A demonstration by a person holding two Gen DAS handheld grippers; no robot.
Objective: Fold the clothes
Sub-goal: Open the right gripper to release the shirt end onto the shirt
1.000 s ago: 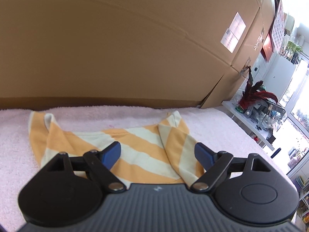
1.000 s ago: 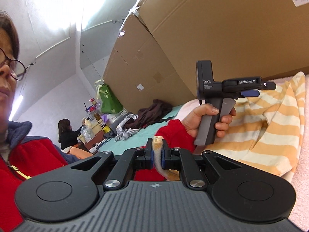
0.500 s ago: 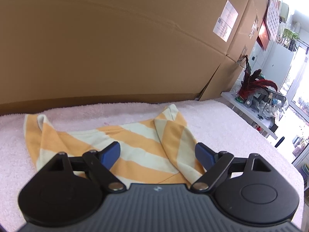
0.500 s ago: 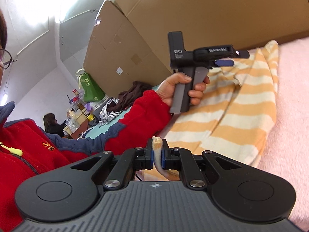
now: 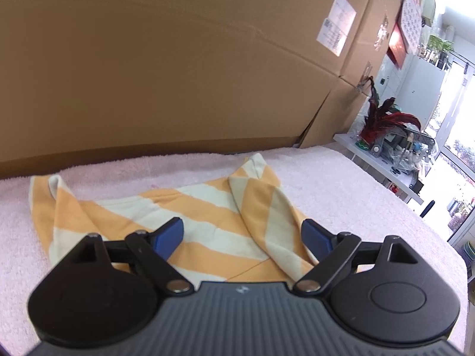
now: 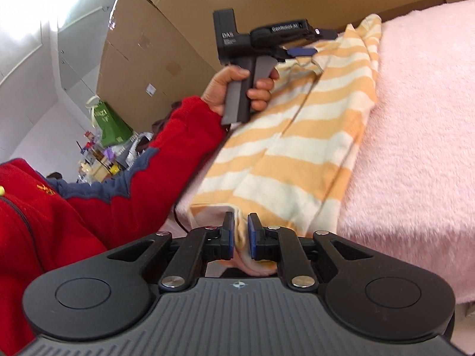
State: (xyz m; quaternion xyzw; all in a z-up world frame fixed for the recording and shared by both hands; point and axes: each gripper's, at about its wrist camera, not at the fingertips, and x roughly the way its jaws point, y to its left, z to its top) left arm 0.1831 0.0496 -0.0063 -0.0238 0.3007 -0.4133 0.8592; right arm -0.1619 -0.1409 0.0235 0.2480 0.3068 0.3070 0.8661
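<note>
Brown cardboard boxes [image 5: 178, 59] all along the far side, stacked high, one with a white paper label [image 5: 337, 25]. Closes off the view behind the bench [image 5: 341, 184], which wears a fluffy pink cover from edge to edge. To the right, a white shelf [image 5: 377, 160] with a bunch of red feathers [image 5: 386, 115] and small clutter, then a bright window [image 5: 457, 118]. On the other side of the room, seen from the right wrist, more boxes, a green bag [image 6: 111, 124] and a crowded table, too blurred to sort out.

Lies on the pink cover, close to the near edge: an orange and cream striped shirt [image 5: 207, 207], spread flat with both sleeves folded in over the body.

Left tool [image 5: 242, 231]: blue pads wide apart, nothing between them, hanging just above the shirt's upper half. Held by a hand [image 6: 237, 89] at the end of a red sleeve [image 6: 166, 154] that reaches across the shirt's left side.

Right tool [image 6: 240, 231]: pads close together, pinching a bunched fold of the shirt's bottom hem at the near edge of the bench, with the cloth filling the narrow gap.
</note>
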